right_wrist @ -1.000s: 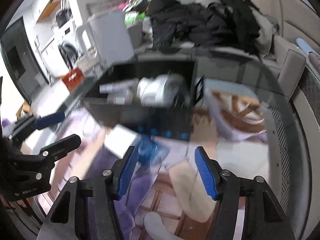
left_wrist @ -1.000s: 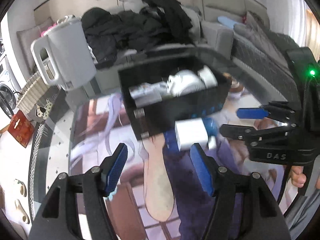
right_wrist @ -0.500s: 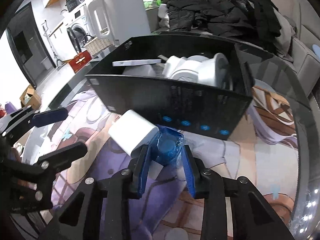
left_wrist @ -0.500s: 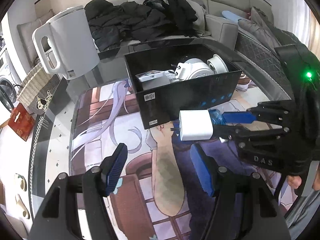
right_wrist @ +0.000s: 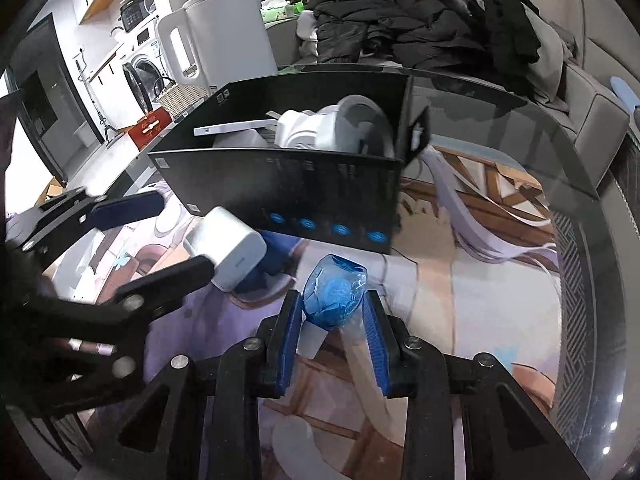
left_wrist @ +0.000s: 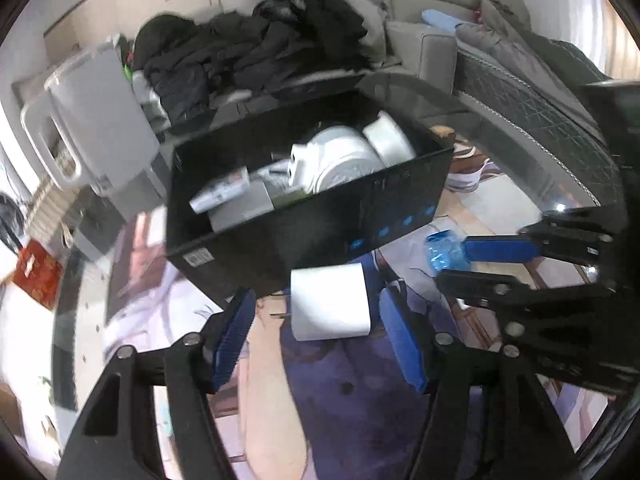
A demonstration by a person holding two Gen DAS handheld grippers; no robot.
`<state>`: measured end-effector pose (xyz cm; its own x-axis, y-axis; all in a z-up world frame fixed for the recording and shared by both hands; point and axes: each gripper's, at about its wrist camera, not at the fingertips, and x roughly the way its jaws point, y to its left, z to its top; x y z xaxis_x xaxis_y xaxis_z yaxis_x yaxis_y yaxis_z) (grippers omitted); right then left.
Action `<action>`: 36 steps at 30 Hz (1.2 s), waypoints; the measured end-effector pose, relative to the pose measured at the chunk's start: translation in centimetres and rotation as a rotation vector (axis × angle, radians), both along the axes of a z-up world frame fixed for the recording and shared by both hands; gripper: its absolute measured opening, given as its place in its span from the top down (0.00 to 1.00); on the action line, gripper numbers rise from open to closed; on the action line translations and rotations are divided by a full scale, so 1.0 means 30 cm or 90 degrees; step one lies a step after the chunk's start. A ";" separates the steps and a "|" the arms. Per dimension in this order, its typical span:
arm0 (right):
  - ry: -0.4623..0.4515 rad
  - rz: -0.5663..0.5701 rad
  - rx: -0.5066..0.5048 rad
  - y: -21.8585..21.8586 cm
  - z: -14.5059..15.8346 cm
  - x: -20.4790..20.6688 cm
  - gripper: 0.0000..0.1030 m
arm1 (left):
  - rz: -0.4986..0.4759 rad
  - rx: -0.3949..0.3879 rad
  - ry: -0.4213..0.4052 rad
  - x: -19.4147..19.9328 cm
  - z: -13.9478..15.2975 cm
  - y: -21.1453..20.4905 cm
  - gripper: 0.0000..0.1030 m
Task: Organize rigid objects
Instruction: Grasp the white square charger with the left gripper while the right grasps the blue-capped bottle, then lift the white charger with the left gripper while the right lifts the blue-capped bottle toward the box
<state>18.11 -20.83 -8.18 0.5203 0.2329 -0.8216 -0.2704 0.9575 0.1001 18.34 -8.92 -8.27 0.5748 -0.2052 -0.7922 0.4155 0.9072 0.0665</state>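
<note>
A black box [left_wrist: 312, 216] on the glass table holds a white round device [left_wrist: 340, 160] and flat white packs. A white charger block [left_wrist: 330, 300] lies on the mat in front of the box, between the open fingers of my left gripper [left_wrist: 316, 336]. My right gripper [right_wrist: 332, 320] is shut on a blue crinkled wrapped piece [right_wrist: 334, 290] and holds it in front of the box [right_wrist: 288, 200]. The charger also shows in the right wrist view [right_wrist: 228, 246], with the left gripper [right_wrist: 160, 236] around it. The right gripper shows in the left wrist view [left_wrist: 456, 262].
A white kettle [left_wrist: 92, 136] stands left of the box. A printed mat [right_wrist: 460, 280] covers the glass table. A sofa with dark clothes [right_wrist: 420, 20] lies behind. The table's curved edge [right_wrist: 592, 240] runs at the right.
My right gripper has closed on the blue piece and drawn it right, away from the charger. My left gripper has moved forward, so the charger sits between its open fingers.
</note>
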 end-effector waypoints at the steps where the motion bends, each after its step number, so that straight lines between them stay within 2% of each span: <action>1: 0.000 0.000 0.002 -0.003 0.002 -0.002 0.69 | 0.000 -0.001 0.010 0.009 -0.009 -0.004 0.54; 3: -0.001 0.003 0.002 -0.008 0.002 -0.008 0.69 | -0.011 0.008 0.011 0.009 -0.017 -0.019 0.60; 12: 0.001 0.026 -0.001 -0.002 0.005 -0.036 0.70 | -0.004 -0.005 0.032 -0.062 -0.009 0.038 0.61; 21: 0.008 0.062 -0.032 0.077 -0.005 -0.112 0.69 | 0.009 0.012 0.017 -0.165 -0.017 0.114 0.60; 26: -0.009 0.064 -0.077 0.120 -0.029 -0.126 0.69 | 0.005 0.024 0.006 -0.168 -0.023 0.116 0.59; 32: -0.008 0.055 -0.072 0.119 -0.032 -0.118 0.70 | 0.006 0.017 0.016 -0.156 -0.018 0.116 0.60; 36: -0.014 0.054 -0.067 0.109 -0.023 -0.121 0.70 | 0.009 0.011 0.000 -0.160 0.003 0.122 0.60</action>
<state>14.47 -17.56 -8.88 0.5202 0.1893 -0.8328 -0.3515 0.9362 -0.0067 13.53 -5.25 -8.19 0.5770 -0.1836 -0.7958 0.4032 0.9114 0.0821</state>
